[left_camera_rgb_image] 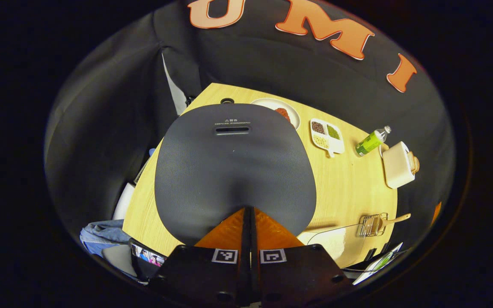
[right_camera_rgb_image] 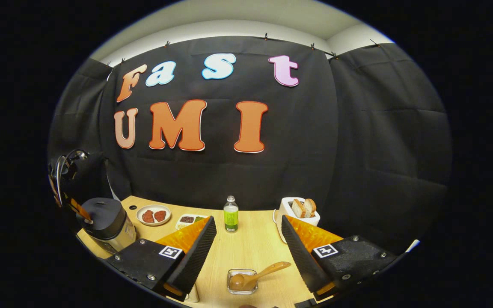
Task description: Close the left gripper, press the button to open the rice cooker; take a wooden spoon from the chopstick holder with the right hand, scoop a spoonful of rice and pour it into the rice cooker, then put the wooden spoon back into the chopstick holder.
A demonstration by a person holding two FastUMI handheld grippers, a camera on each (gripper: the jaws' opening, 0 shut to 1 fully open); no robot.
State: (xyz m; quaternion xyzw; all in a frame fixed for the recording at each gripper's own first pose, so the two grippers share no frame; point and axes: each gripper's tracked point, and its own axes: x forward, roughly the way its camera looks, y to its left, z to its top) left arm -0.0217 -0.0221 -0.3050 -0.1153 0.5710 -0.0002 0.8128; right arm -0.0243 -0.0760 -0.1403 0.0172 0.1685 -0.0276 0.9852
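Note:
The rice cooker [left_camera_rgb_image: 233, 171] has its dark grey lid down, with a vent slot at the far side. My left gripper [left_camera_rgb_image: 248, 209] is shut with nothing between its fingers, and its tips rest at the lid's near edge. In the right gripper view the cooker [right_camera_rgb_image: 107, 224] stands at the far left with that left gripper [right_camera_rgb_image: 79, 210] on top of it. The wooden spoon [right_camera_rgb_image: 257, 276] lies tilted in a small clear holder [right_camera_rgb_image: 241, 287], its handle pointing right. My right gripper [right_camera_rgb_image: 248, 248] is open above and behind the spoon, apart from it. A clear container of white rice [left_camera_rgb_image: 336, 243] sits beside the spoon holder [left_camera_rgb_image: 372, 225].
On the wooden table [right_camera_rgb_image: 250, 244] stand a green-labelled bottle [right_camera_rgb_image: 230, 214], a white toaster [right_camera_rgb_image: 295, 211] holding bread, a plate of meat [right_camera_rgb_image: 153, 215] and a divided tray of beans [right_camera_rgb_image: 188, 219]. Blue cloth [left_camera_rgb_image: 101, 235] and a phone [left_camera_rgb_image: 146, 256] lie off the table's near-left edge.

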